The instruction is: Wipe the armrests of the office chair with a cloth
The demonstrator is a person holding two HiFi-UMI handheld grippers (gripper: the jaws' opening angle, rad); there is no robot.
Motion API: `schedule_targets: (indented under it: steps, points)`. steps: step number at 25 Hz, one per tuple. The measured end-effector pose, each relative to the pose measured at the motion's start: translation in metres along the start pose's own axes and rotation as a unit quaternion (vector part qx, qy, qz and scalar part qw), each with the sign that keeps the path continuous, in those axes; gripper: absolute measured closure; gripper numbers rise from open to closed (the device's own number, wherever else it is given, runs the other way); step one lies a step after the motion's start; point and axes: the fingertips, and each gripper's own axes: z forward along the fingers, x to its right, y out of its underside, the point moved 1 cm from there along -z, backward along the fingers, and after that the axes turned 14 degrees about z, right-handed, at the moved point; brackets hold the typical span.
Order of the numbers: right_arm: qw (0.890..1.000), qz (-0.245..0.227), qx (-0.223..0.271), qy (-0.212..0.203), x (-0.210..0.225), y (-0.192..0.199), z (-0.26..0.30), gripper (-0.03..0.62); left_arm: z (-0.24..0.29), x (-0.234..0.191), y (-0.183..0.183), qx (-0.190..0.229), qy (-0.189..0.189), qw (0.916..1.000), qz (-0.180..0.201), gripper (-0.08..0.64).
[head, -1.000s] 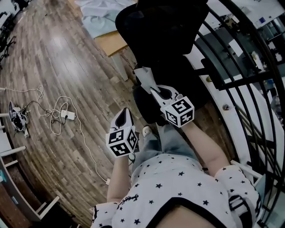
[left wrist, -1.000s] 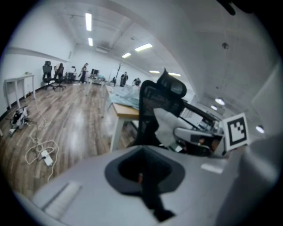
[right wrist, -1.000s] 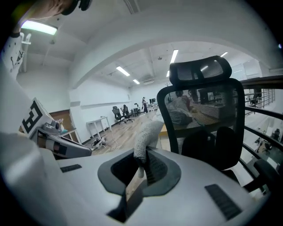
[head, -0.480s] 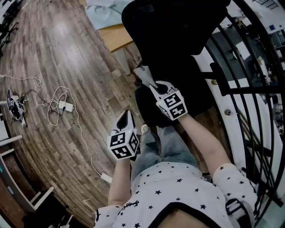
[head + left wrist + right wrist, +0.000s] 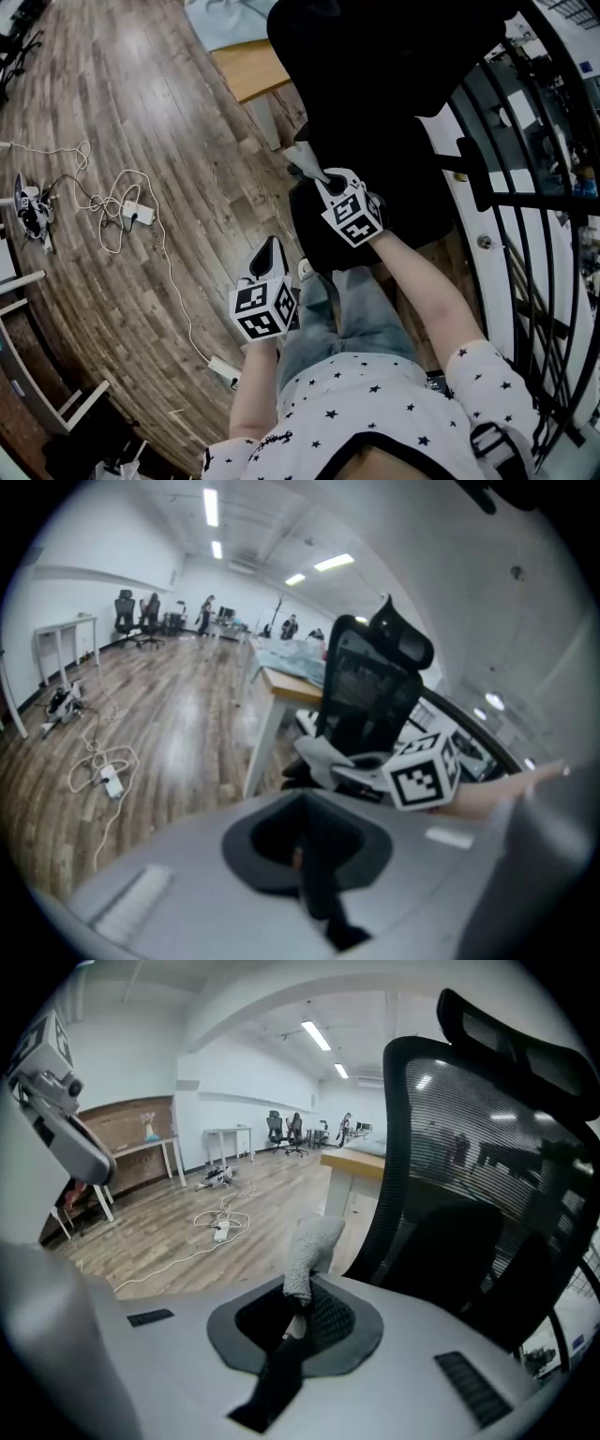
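Observation:
The black office chair (image 5: 375, 84) stands right in front of me, its mesh back (image 5: 469, 1138) filling the right gripper view. My right gripper (image 5: 317, 173) is shut on a grey cloth (image 5: 302, 155), which sticks up out of its jaws (image 5: 309, 1246) beside the chair's left side, over a dark chair part (image 5: 319, 234). I cannot tell if the cloth touches an armrest. My left gripper (image 5: 267, 248) hangs lower left, apart from the chair and shut with nothing in it. The left gripper view shows the chair (image 5: 370, 691), the cloth (image 5: 319, 754) and the right gripper's marker cube (image 5: 424, 771).
A wooden table (image 5: 253, 70) stands left of the chair. A black railing (image 5: 525, 187) runs along the right. On the wood floor lies a white cable with a power strip (image 5: 136, 216). A person's jeans leg (image 5: 352, 309) is below the grippers.
The right gripper has moved a little farther up towards the chair with the cloth still in it. The left gripper has hardly moved.

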Motion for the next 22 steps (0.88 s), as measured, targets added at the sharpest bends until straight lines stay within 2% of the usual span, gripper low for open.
schedule_targets:
  steps: [10, 22]
  points:
    - [0.998, -0.046, -0.037, 0.003, -0.002, 0.028, 0.032, 0.563, 0.007, -0.003, 0.011, -0.011, -0.005, 0.9999, -0.012, 0.557]
    - [0.997, -0.044, -0.059, -0.015, -0.021, 0.046, 0.045, 0.563, 0.008, 0.000, 0.017, -0.017, 0.000, 0.9998, -0.015, 0.557]
